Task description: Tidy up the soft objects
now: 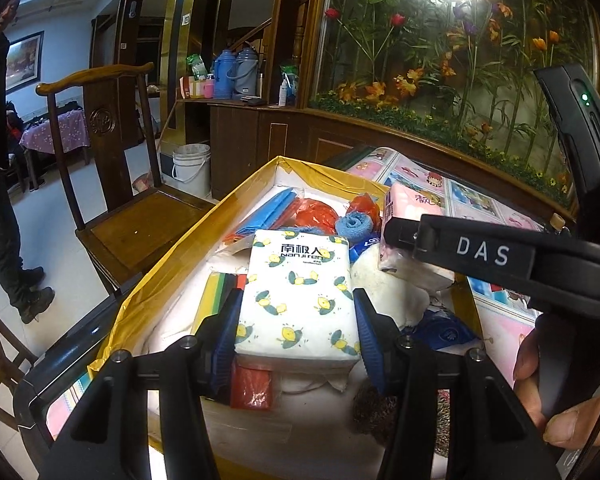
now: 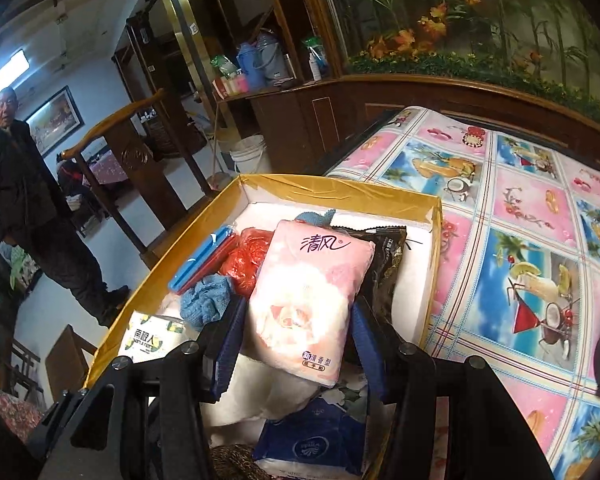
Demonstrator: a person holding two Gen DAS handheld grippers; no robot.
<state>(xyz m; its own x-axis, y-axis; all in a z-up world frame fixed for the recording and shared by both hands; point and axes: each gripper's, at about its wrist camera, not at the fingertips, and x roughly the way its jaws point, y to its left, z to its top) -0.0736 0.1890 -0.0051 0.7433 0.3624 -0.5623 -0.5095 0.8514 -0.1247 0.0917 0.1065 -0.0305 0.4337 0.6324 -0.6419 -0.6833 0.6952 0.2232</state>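
My left gripper [image 1: 298, 330] is shut on a white tissue pack with lemon print [image 1: 300, 292] and holds it over the yellow-rimmed box [image 1: 172, 264]. My right gripper [image 2: 296, 340] is shut on a pink tissue pack [image 2: 308, 296] over the same box [image 2: 340, 190]; it also shows in the left wrist view [image 1: 404, 208]. The lemon pack also shows in the right wrist view [image 2: 148, 338]. The box holds a blue cloth [image 2: 206, 294], a red mesh bag [image 2: 248, 256], a blue tissue pack [image 2: 316, 436] and a dark packet [image 2: 384, 264].
The box sits on a table with a pink and blue fruit-print cloth [image 2: 520, 240]. A wooden chair [image 1: 132, 208] stands left of the table. A white bucket [image 1: 192, 168] is on the floor. A person in dark clothes [image 2: 24, 200] stands at the left.
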